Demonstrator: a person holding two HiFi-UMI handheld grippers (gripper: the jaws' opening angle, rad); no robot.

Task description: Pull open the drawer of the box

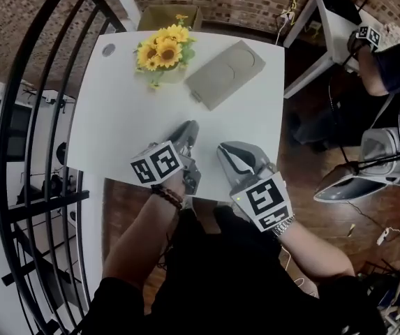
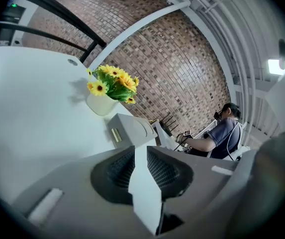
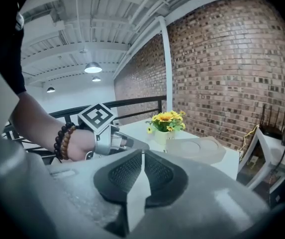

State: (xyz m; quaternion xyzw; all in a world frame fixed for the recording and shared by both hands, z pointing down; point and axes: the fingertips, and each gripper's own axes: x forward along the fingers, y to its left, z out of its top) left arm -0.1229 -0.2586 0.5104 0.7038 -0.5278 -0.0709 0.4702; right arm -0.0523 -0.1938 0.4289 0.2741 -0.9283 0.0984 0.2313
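Note:
A flat grey-beige box (image 1: 226, 72) lies on the white table (image 1: 116, 124), beside a pot of sunflowers (image 1: 163, 51). Its drawer end with a small pale handle (image 2: 115, 134) faces me. My left gripper (image 1: 189, 128) hovers near the table's front edge, well short of the box (image 2: 132, 127). Its jaws stand a little apart with nothing between them (image 2: 140, 147). My right gripper (image 1: 225, 149) is next to it on the right, tips together and empty (image 3: 142, 152). From the right gripper view the box (image 3: 197, 147) and flowers (image 3: 166, 119) sit beyond the left gripper's marker cube (image 3: 96, 116).
A black curved railing (image 1: 32, 117) runs along the table's left side. A white desk (image 1: 325, 26) stands at the back right, with a seated person (image 2: 217, 133) holding another marker cube. Grey equipment (image 1: 367, 173) stands on the wooden floor to the right.

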